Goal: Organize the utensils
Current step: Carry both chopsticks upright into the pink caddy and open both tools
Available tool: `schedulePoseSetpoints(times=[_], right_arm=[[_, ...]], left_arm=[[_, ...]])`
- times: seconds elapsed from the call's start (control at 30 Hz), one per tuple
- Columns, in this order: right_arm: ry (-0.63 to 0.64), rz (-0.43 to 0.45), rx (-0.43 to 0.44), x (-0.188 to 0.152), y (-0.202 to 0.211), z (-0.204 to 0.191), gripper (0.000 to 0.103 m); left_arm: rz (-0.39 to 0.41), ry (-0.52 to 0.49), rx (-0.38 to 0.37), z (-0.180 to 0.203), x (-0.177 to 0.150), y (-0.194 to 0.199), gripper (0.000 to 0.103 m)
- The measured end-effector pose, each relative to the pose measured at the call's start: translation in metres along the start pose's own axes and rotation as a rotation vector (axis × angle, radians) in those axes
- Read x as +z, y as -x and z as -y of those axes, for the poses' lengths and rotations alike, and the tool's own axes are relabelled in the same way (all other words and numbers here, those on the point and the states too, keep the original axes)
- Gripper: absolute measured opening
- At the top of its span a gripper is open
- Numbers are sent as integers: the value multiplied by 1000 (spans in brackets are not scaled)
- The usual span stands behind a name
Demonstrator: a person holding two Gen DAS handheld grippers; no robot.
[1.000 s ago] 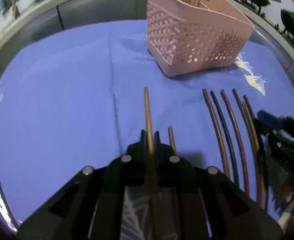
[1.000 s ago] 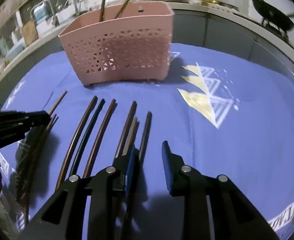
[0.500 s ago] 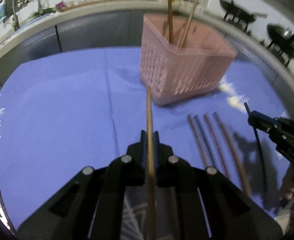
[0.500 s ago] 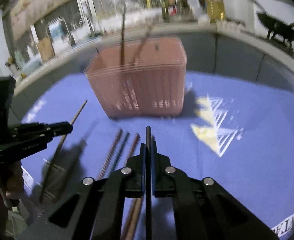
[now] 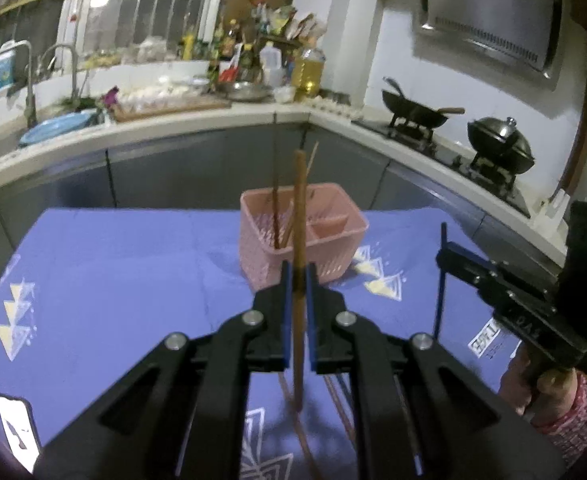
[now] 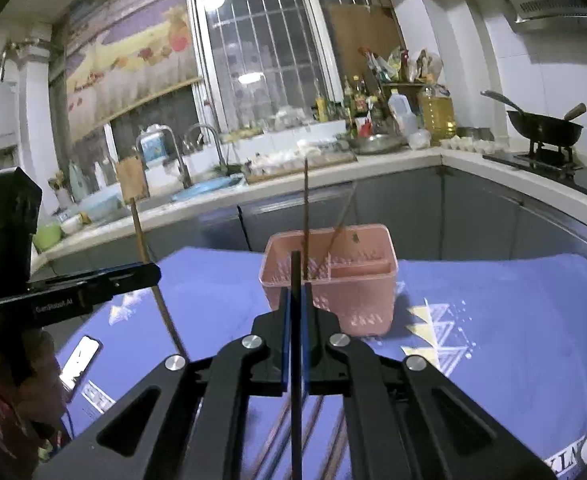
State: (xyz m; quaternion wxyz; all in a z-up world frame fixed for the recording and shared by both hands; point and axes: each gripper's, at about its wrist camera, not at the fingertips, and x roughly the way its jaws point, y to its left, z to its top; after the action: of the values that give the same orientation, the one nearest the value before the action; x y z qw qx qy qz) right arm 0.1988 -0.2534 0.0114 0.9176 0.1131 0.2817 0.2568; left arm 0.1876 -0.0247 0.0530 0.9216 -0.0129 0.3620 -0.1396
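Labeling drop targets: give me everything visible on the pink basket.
The pink basket is a rectangular, open-topped plastic caddy with perforated lattice walls and a plain rim. An inner divider splits it into compartments. It stands upright on the blue tablecloth, beyond both claws and touched by neither. Two brown chopsticks already stand in its left compartment, leaning against the walls with their tips above the rim; the right compartment looks empty.

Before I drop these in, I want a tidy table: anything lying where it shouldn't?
Yes: a phone lies on the blue cloth near its left edge, out of place among utensils. Loose chopsticks remain on the cloth below the claws. The pink basket stands upright, nothing spilled.
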Motion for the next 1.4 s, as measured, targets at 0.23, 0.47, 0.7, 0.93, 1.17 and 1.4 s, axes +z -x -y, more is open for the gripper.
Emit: schedulePoseSetpoints(times=[0.23,0.47,0.7,0.93,1.17,1.4], right_arm=[[10,46,28,28,5,-10,5],[-3,177,30,96,-5,-10,5],[-24,415,-69,152,-33,-12,5],[-2,391,-131,140,-104,3,5],[-29,280,-134,105,-143,20,5],[-41,221,-120,85,-152,18,5]], left_arm=[[44,-23,-5,8,29,9,5],[157,-22,28,13,93,13,5],[268,-27,166,12,135,-17,6],[215,-14,217,-1,122,-74,6],[138,-12,209,-9,92,-111,6],[59,1,222,-19,77,-133,6]])
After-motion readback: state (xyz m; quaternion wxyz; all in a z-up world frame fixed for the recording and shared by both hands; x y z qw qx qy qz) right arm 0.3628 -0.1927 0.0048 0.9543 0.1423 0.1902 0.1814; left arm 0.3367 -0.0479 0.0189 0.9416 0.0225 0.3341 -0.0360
